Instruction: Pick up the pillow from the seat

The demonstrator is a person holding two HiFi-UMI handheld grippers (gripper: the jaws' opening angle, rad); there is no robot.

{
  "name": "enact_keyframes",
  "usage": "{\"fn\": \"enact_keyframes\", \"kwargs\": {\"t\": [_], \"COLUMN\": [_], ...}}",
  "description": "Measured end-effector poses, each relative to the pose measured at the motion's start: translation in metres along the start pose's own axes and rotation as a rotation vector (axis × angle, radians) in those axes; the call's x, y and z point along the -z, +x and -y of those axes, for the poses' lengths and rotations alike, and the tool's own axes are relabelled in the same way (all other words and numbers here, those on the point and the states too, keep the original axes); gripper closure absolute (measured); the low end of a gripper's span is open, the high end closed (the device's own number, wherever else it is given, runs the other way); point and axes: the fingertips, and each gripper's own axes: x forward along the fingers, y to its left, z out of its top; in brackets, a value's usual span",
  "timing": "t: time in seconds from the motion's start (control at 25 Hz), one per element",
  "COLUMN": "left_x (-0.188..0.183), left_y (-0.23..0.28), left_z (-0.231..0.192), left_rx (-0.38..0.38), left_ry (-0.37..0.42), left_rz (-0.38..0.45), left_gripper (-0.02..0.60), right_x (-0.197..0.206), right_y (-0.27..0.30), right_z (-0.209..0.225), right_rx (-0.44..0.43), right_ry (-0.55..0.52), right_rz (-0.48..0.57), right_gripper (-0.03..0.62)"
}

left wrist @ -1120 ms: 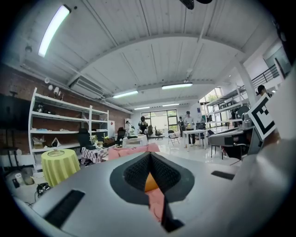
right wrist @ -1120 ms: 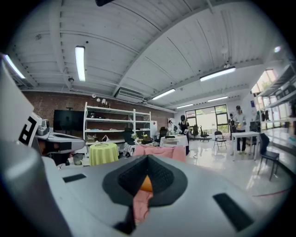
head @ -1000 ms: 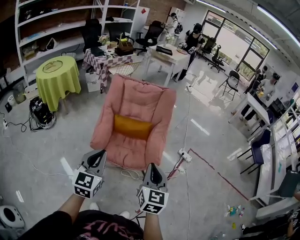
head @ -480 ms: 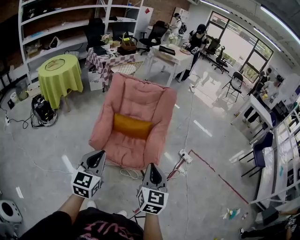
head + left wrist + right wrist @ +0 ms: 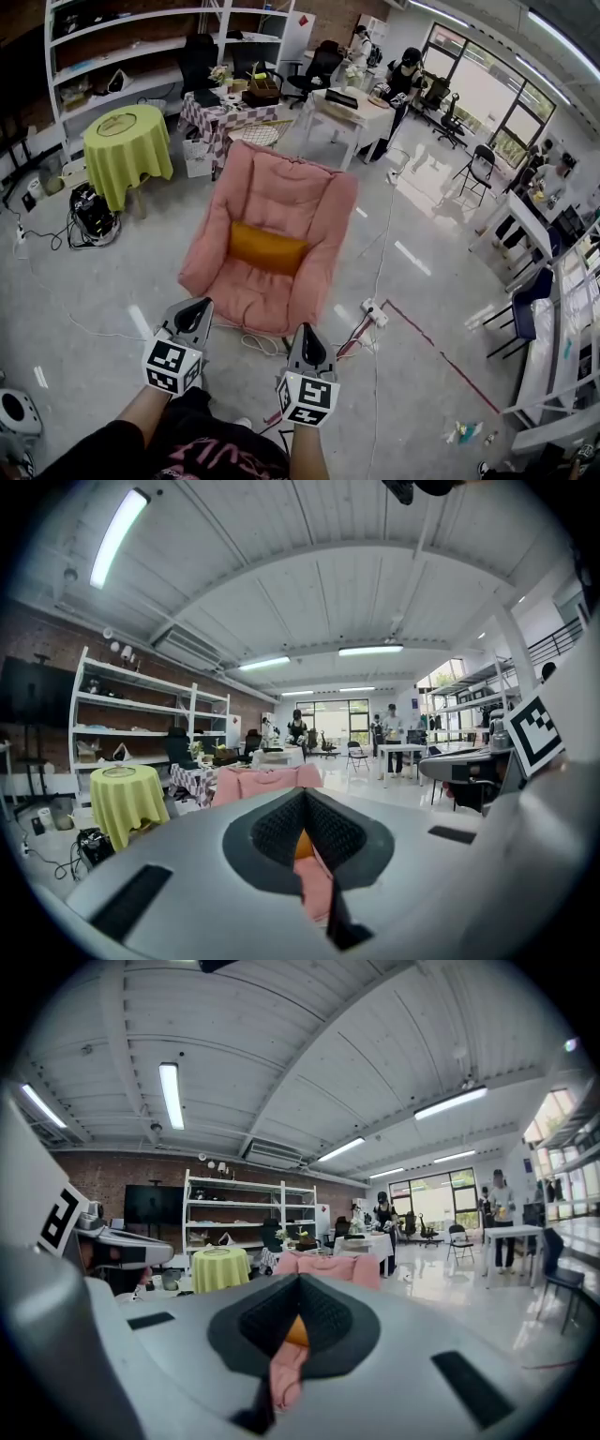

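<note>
An orange pillow [image 5: 267,248] lies across the seat of a pink padded armchair [image 5: 281,197] in the middle of the floor. Both grippers are held low in front of the chair's front edge, apart from it. My left gripper [image 5: 199,306] is shut and empty. My right gripper [image 5: 305,332] is shut and empty too. In the left gripper view the jaws [image 5: 305,803] are closed, with a sliver of the pillow [image 5: 302,844] and the chair [image 5: 317,888] showing beyond them. The right gripper view shows the same past its closed jaws [image 5: 298,1288]: the pillow [image 5: 296,1332] and pink chair [image 5: 286,1372].
A round table with a green cloth [image 5: 127,150] stands at the left, a checkered table [image 5: 220,112] and a white table [image 5: 352,108] behind the chair. A power strip [image 5: 373,312] and cables lie on the floor beside the chair. People stand at the back right.
The head view has shifted slightly, so the room slides a little right. Both grippers stay shut in the same place before the chair.
</note>
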Motion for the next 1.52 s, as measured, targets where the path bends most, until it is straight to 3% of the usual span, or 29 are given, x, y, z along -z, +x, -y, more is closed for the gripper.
{"fn": "enact_keyframes", "kwargs": {"t": [0.56,1.52], "left_x": [-0.005,0.004], "left_y": [0.048,0.216], "left_z": [-0.025,-0.125], "left_rx": [0.016,0.094], "left_ry": [-0.008,-0.059], "left_rz": [0.019,-0.065], "left_gripper": [0.574,0.574], "right_x": [-0.007,-0.011], "right_y": [0.044,0.222], "right_z": [0.010,0.037], "right_rx": [0.026,0.144], "right_ry": [-0.008,0.034], "right_rz": [0.014,-0.065], "right_gripper": [0.576,0.576]}}
